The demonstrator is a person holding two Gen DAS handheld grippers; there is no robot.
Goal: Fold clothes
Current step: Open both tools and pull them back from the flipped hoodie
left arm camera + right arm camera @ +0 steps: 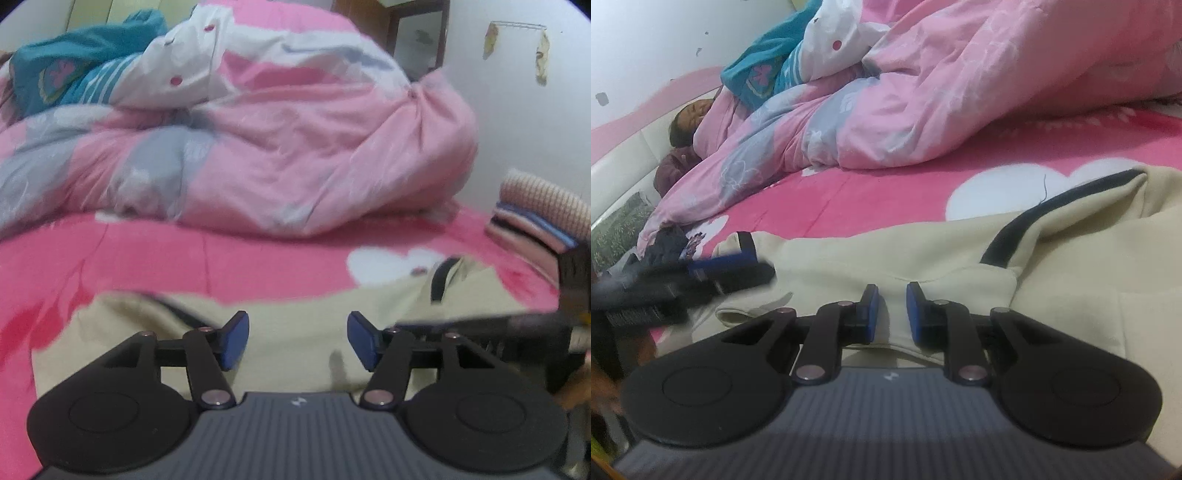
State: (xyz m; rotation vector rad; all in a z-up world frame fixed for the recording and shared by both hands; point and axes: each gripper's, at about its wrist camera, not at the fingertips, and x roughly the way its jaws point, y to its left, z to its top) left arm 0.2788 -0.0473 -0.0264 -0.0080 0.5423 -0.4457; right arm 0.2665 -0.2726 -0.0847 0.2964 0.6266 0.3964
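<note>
A cream garment [295,317] with dark trim lies spread on the pink bed sheet [221,258], near its front edge. My left gripper [300,339] hovers just over the cloth, open, with nothing pinched between its blue pads. In the right wrist view the same cream garment [942,251] fills the foreground. My right gripper [892,314] is shut on a raised fold of it, its jaws narrow. The left gripper [716,267] shows there as a blurred shape at the garment's left end. The right gripper [480,325] appears blurred at the right of the left wrist view.
A bunched pink duvet [295,147] takes up the back of the bed, with a teal garment [74,74] on top. A person [687,122] lies under it by the headboard. A stack of folded clothes [535,214] sits at the right, by the wall.
</note>
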